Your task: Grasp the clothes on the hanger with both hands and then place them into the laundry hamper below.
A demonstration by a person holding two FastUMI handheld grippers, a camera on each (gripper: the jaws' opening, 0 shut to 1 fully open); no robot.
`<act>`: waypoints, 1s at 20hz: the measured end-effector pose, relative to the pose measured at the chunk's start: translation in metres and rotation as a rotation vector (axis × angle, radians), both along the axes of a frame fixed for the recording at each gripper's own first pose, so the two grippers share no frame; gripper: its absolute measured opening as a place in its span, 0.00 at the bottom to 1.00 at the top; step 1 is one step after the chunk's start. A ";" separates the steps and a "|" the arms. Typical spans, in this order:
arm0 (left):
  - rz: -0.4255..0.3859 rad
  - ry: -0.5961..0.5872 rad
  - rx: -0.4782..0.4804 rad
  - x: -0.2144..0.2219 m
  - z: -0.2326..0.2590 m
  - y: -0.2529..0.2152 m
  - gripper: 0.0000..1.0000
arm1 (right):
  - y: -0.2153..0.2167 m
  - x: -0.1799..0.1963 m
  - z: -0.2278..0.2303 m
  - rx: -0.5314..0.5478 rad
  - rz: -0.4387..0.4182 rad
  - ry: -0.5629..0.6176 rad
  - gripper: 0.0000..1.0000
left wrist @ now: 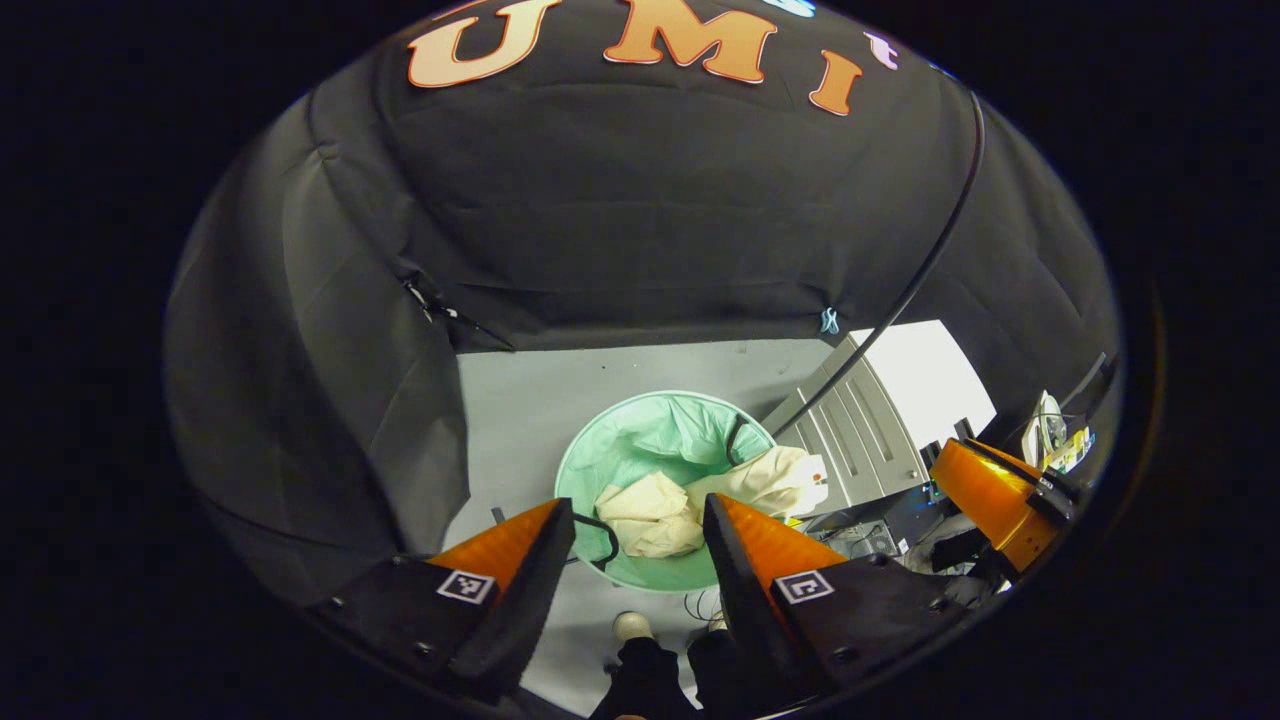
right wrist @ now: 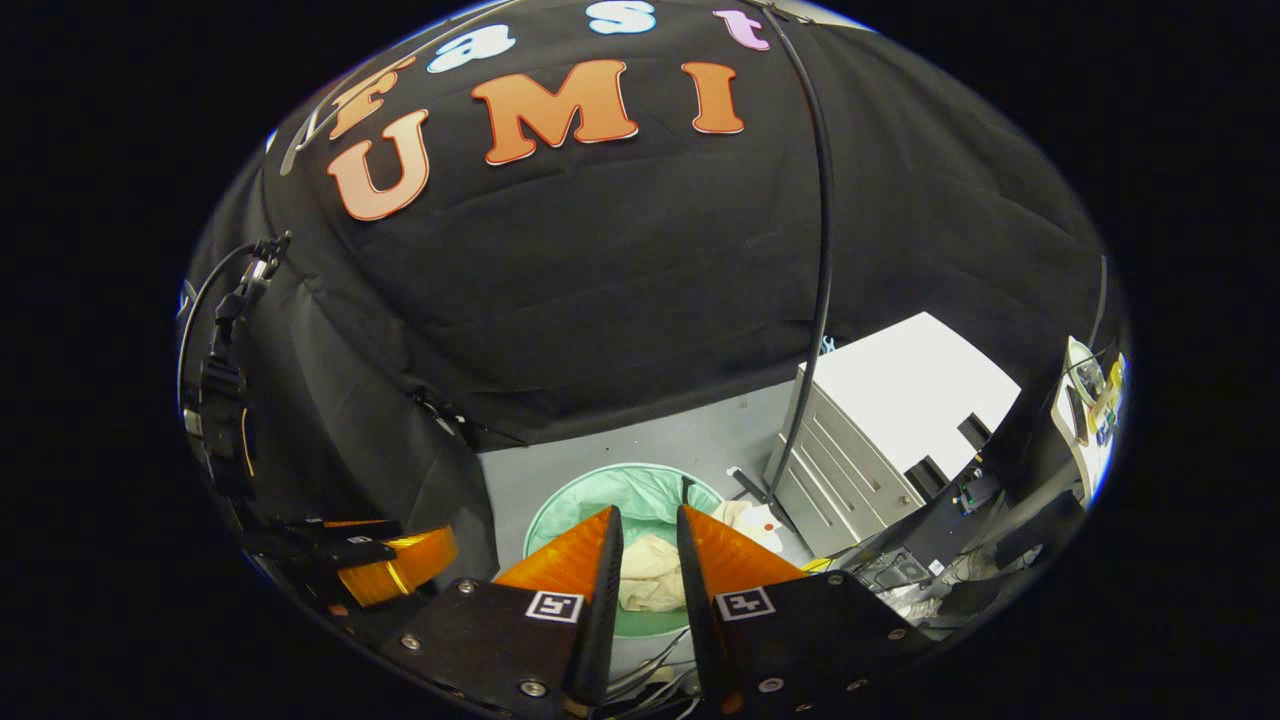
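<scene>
Both tongs (left wrist: 640, 520) (right wrist: 650, 530) gape empty above hamper (left wrist: 600, 450) (clothes (left wrist: 700, 500) inside), cabinet (left wrist: 860, 420) beside.

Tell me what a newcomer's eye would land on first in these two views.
First, the round green laundry hamper on the grey floor, with cream clothes crumpled inside and partly draped over its right rim. Next, the left gripper poised open above it. A white drawer cabinet stands just right of the hamper.
</scene>
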State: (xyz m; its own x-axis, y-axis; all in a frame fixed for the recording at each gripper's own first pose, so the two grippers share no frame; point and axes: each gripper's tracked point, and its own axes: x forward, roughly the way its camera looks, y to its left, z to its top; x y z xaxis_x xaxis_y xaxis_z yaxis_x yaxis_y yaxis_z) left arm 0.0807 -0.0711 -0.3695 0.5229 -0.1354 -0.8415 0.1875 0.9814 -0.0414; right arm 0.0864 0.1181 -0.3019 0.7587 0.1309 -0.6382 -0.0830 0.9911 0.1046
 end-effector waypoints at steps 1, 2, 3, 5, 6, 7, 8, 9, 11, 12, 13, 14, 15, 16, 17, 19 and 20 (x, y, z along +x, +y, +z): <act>0.009 0.000 -0.002 -0.001 0.001 0.004 0.82 | 0.000 -0.002 -0.002 0.001 0.000 0.004 0.35; 0.019 0.000 -0.003 -0.003 0.001 0.007 0.89 | -0.001 -0.004 -0.003 0.001 0.002 0.007 0.36; 0.026 0.004 -0.001 -0.006 0.001 0.010 0.89 | -0.002 -0.007 -0.002 0.000 0.000 0.008 0.37; 0.041 0.012 0.010 -0.013 -0.003 0.021 0.89 | -0.005 -0.012 -0.003 0.008 -0.002 0.005 0.41; 0.047 0.016 0.013 -0.016 -0.003 0.027 0.88 | -0.006 -0.015 -0.002 0.013 0.001 0.006 0.47; 0.053 0.020 0.014 -0.020 -0.003 0.032 0.82 | -0.007 -0.017 -0.001 0.016 0.003 0.008 0.61; 0.057 0.023 0.013 -0.023 -0.004 0.034 0.89 | -0.009 -0.020 0.000 0.014 0.002 0.008 0.60; 0.064 0.024 0.017 -0.026 -0.003 0.040 0.83 | -0.011 -0.022 0.000 0.010 0.001 0.005 0.69; 0.071 0.023 0.023 -0.033 -0.001 0.049 0.94 | -0.015 -0.027 0.001 0.001 0.002 -0.002 0.86; 0.077 0.017 0.031 -0.036 0.001 0.054 0.90 | -0.015 -0.029 0.002 -0.003 0.004 -0.003 0.87; 0.081 0.010 0.043 -0.037 0.001 0.060 0.90 | -0.015 -0.032 0.004 -0.005 0.011 -0.010 0.90; 0.086 0.011 0.052 -0.039 0.000 0.064 0.95 | -0.016 -0.034 0.009 -0.009 0.019 -0.023 0.92; 0.093 0.012 0.060 -0.041 0.000 0.069 0.98 | -0.019 -0.035 0.013 -0.016 0.020 -0.037 0.93; 0.103 0.010 0.072 -0.043 0.003 0.076 0.98 | -0.023 -0.037 0.018 -0.022 0.018 -0.050 0.93; 0.110 0.004 0.084 -0.045 0.006 0.082 0.98 | -0.027 -0.039 0.023 -0.023 0.015 -0.063 0.93; 0.118 -0.015 0.115 -0.048 0.013 0.094 0.99 | -0.035 -0.043 0.036 -0.022 0.010 -0.089 0.93; 0.121 -0.024 0.126 -0.048 0.018 0.098 0.98 | -0.039 -0.045 0.043 -0.024 0.007 -0.106 0.93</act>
